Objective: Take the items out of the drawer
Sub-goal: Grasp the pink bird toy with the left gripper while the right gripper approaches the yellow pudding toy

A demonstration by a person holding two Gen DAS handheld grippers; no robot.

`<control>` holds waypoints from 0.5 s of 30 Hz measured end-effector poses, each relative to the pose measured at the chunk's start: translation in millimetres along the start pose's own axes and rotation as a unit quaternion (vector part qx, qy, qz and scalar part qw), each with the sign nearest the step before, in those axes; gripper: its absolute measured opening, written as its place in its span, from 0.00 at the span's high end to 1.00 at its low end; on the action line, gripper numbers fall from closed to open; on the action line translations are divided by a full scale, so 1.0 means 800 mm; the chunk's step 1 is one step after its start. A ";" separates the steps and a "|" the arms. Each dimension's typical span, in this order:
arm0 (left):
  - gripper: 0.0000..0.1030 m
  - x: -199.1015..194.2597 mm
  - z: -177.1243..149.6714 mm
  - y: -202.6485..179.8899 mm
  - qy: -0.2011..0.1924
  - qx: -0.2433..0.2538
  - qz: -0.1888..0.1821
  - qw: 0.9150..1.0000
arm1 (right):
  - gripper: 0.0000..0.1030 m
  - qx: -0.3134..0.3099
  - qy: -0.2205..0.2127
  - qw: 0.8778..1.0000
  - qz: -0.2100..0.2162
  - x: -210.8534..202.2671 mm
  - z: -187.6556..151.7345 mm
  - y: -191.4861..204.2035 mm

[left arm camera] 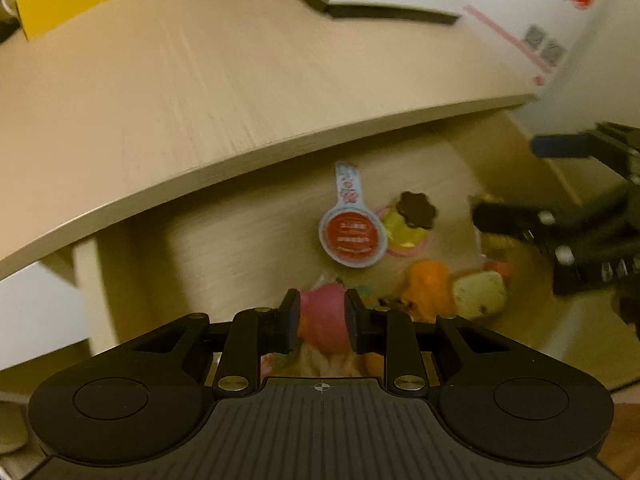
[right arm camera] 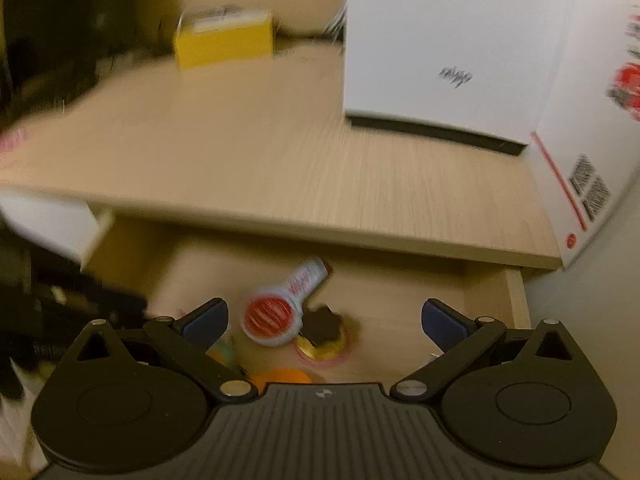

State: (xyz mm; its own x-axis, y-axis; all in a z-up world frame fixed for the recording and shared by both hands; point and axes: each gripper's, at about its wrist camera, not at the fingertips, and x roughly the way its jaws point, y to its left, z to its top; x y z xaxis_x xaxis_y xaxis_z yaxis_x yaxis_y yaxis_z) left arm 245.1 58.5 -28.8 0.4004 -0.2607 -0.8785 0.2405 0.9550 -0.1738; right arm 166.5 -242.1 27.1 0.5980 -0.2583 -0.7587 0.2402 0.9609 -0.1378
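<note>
Left gripper (left arm camera: 322, 322) pinching pink toy (left arm camera: 322, 320) above drawer (left arm camera: 248, 232); looking soft, light; mid-body hold suiting. Right gripper (right arm camera: 324, 316) hanging open, empty.

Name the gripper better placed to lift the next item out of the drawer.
Left. The left gripper already has the pink item between its pads over the drawer; the right gripper is open and empty.

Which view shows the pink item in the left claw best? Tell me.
Left wrist view: the pink item sits between the left claw pads. The right wrist view does not show it.
</note>
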 end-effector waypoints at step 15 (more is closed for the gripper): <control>0.74 0.054 0.034 -0.006 0.070 0.089 -0.052 0.992 | 0.00 0.004 0.119 0.992 0.044 0.121 0.029 -0.028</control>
State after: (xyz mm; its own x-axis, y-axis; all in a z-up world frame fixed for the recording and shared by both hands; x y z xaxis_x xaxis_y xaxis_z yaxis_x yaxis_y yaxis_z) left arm 285.3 38.7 -53.6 0.2411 -0.3224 -0.9154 0.4311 0.8806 -0.1967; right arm 236.9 -291.3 -28.2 0.4189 -0.1416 -0.8969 0.2014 0.9777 -0.0603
